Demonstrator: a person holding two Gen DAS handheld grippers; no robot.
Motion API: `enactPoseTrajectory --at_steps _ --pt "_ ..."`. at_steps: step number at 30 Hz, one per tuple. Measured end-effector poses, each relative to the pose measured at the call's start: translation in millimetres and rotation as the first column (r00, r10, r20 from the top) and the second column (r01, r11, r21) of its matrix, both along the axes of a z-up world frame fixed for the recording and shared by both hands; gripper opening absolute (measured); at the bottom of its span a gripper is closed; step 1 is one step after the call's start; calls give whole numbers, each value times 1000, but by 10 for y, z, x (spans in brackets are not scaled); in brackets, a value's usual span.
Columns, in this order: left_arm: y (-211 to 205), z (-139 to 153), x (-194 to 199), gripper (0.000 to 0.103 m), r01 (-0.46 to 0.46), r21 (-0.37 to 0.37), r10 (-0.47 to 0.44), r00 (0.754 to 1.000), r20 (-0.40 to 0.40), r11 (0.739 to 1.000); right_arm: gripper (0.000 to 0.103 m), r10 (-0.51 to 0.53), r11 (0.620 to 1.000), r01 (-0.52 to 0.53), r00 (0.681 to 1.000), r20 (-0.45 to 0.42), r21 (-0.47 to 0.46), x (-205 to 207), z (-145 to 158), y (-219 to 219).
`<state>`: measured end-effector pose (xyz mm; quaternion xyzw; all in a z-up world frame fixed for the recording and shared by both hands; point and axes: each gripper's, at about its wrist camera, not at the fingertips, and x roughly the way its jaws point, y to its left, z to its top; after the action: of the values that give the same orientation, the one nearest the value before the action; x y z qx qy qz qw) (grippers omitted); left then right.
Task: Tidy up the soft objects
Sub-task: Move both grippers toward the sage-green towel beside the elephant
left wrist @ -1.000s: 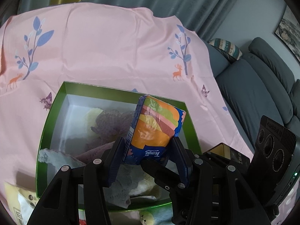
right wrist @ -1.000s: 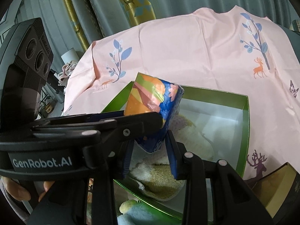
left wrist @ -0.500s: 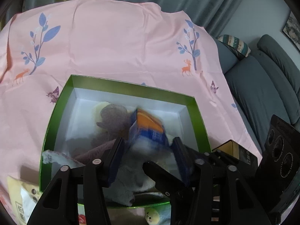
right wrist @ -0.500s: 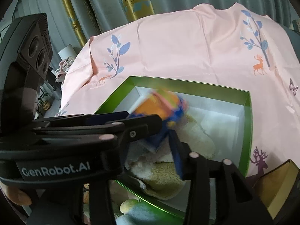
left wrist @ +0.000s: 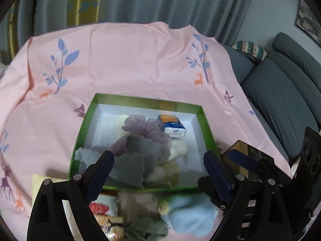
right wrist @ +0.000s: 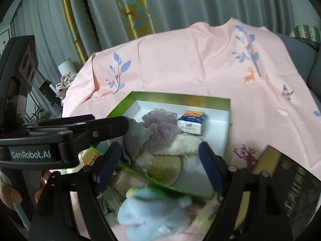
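Lying on its side inside the green-walled, white-floored cardboard box [left wrist: 202, 120], the orange-and-blue plastic-wrapped tissue pack [left wrist: 172, 126] rests at about one o'clock, just beside the mauve mesh bath puff [left wrist: 144, 128] and cream plush cloths [right wrist: 180, 144]. Both tools hang over the box's six o'clock edge: the left tool [left wrist: 158, 170] and the right tool [right wrist: 160, 166] each have their jaws opening wide, with nothing gripped between them. A light-blue plush toy [left wrist: 190, 214] and a grey-green cloth [left wrist: 146, 231] lie outside the box at six o'clock on the pink printed cloth [left wrist: 130, 60] covering the desk.
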<state>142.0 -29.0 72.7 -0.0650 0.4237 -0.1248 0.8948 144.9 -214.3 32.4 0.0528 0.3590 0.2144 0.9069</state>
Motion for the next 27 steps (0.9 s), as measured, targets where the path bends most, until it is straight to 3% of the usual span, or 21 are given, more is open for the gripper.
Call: enactPoseTrajectory --at_steps 6,10,18,27 --pt "-43 185 -405 97 -16 45 12 997 80 999 92 -6 999 9 998 69 -33 -441 165 -91" --pt "-76 262 -696 97 -8 28 5 994 108 1000 95 -7 1000 10 995 99 -28 -745 220 -160" --pt "145 117 -1236 97 12 -98 -6 998 61 995 95 52 998 -48 995 82 -46 -1268 62 -191" --pt "592 -350 -1620 97 -68 -255 61 997 -37 965 95 118 991 -118 993 5 -68 -1499 -289 -110"
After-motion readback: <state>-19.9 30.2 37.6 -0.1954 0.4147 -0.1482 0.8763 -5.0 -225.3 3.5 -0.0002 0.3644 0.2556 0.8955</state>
